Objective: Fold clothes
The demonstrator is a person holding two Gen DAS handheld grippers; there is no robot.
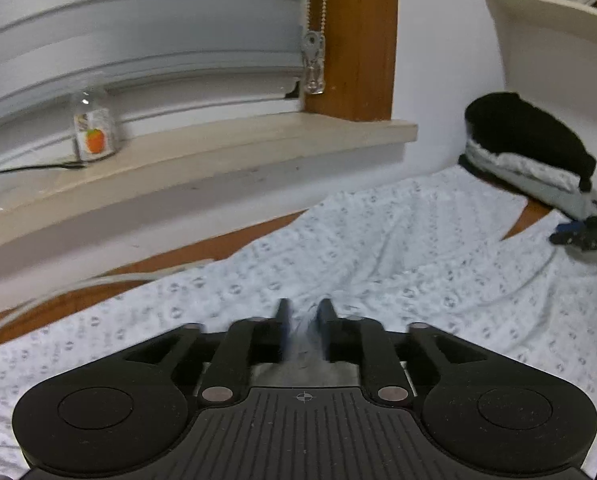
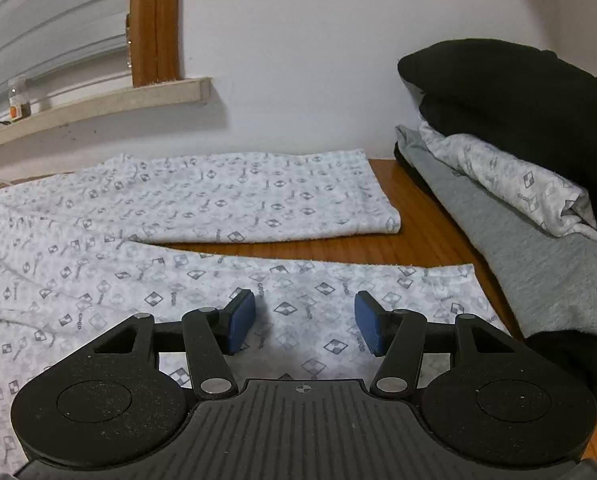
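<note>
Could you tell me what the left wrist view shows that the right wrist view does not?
Only the left wrist view shows the left gripper shut on a bunch of the patterned trousers, the bookshelf and the blind chain. Only the right wrist view shows the two trouser legs apart and the open right gripper's blue pads above the near one. Both show the trousers, the stack of folded clothes and the bottle on the sill.

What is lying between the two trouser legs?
Only a bare wedge of wooden table separates the patterned pants' legs, seen in the right wrist view.
</note>
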